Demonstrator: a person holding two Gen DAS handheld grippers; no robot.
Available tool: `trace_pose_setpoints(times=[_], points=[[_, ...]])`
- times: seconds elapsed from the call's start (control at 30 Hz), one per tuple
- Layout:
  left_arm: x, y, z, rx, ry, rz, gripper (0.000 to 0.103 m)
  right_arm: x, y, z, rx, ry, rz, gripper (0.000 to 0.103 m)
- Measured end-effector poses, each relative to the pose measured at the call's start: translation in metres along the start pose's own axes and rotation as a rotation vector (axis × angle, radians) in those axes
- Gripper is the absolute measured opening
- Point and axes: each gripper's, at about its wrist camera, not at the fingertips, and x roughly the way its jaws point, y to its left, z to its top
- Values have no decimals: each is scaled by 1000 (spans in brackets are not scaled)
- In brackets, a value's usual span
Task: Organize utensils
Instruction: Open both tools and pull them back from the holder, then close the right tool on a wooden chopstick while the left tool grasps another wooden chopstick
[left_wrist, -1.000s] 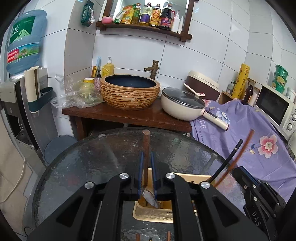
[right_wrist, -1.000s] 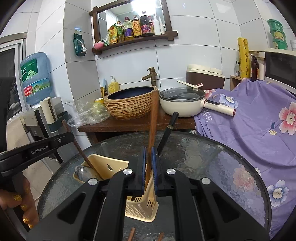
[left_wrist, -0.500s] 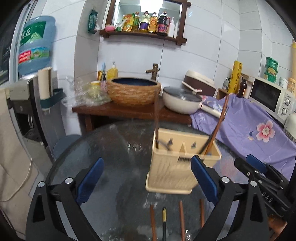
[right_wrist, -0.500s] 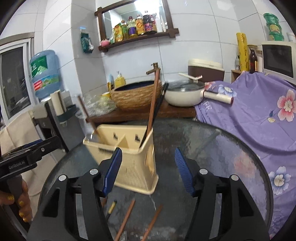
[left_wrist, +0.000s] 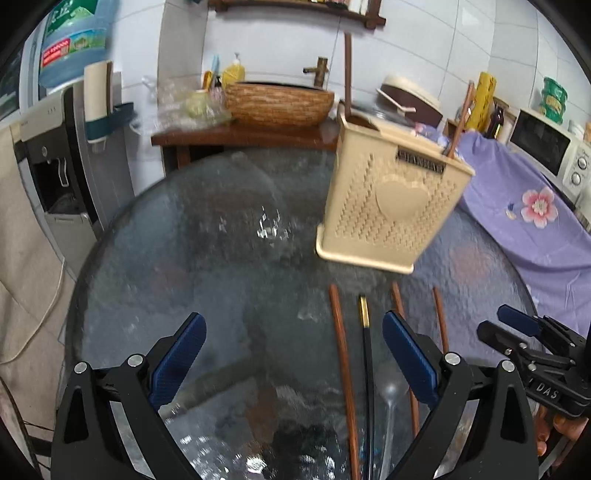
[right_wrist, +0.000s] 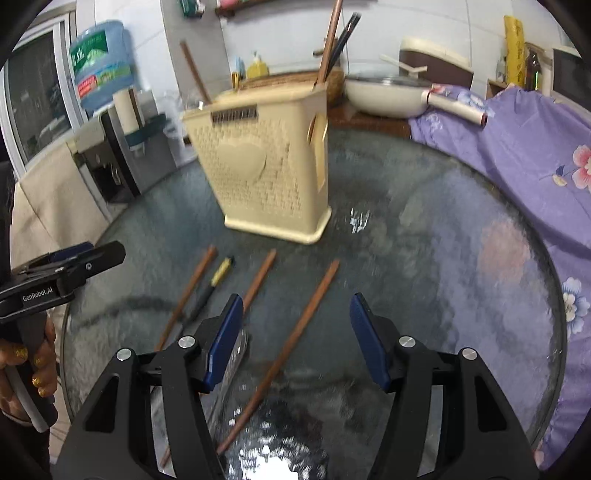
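Observation:
A cream utensil holder (left_wrist: 391, 195) (right_wrist: 262, 162) stands on the round glass table (left_wrist: 207, 229) (right_wrist: 424, 236), with brown and black chopsticks (right_wrist: 334, 40) sticking up from it. Several brown chopsticks (left_wrist: 343, 362) (right_wrist: 284, 350) and a black one with a gold tip (left_wrist: 366, 354) (right_wrist: 212, 282) lie on the glass in front of it, beside a clear spoon (left_wrist: 388, 402). My left gripper (left_wrist: 293, 358) is open and empty above them. My right gripper (right_wrist: 297, 339) is open and empty over one brown chopstick.
Behind the table, a wooden counter holds a woven basin (left_wrist: 279, 103) and a cream pan (right_wrist: 388, 96). A purple flowered cloth (left_wrist: 532, 206) covers the right side, with a microwave (left_wrist: 546, 147). A water dispenser (left_wrist: 66, 155) stands at the left.
Both grippers released their utensils into the holder, opened and drew back and down. The chopsticks lying on the table have come into view.

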Motion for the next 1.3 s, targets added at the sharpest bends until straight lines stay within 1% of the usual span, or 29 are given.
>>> trace_pose_setpoints(times=[0.13, 0.2, 0.3, 0.43, 0.53, 0.63, 0.7, 0.8, 0.93, 1.0, 1.07, 1.13, 1.17, 1.2, 1.23, 1.3], points=[[5, -8, -13, 34, 24, 10, 94, 12, 4, -14, 18, 61, 11, 60], [6, -10, -18, 44, 31, 15, 93, 15, 4, -17, 33, 73, 7, 60], [9, -9, -24, 41, 42, 13, 93, 24, 4, -21, 51, 106, 2, 60], [11, -3, -27, 28, 55, 17, 93, 32, 4, -24, 67, 123, -21, 60], [10, 3, -28, 22, 55, 23, 93, 36, -6, -22, 118, 133, -38, 60], [12, 8, -27, 20, 60, 20, 93, 40, -19, -21, 180, 144, -37, 60], [15, 8, -29, 20, 74, 11, 87, 40, -25, -18, 201, 142, -48, 60], [19, 6, -30, 31, 88, 8, 82, 42, -28, -14, 222, 144, -47, 59], [21, 3, -31, 35, 96, 2, 75, 50, -19, -6, 187, 157, -65, 53], [24, 0, -30, 41, 103, 1, 71, 56, -11, -2, 157, 167, -86, 52], [26, -5, -28, 50, 109, 1, 68, 60, -3, 1, 122, 176, -109, 52], [30, -11, -24, 58, 116, -2, 64, 65, 4, 3, 86, 184, -133, 47], [33, -14, -22, 62, 119, -2, 60, 67, 6, 4, 70, 187, -144, 44], [36, -17, -19, 67, 124, -1, 56, 68, 8, 5, 59, 189, -151, 39], [40, -19, -18, 70, 130, 0, 55, 70, 9, 7, 44, 193, -165, 36], [46, -24, -14, 80, 143, 0, 51, 72, 9, 8, 36, 197, -169, 32]])
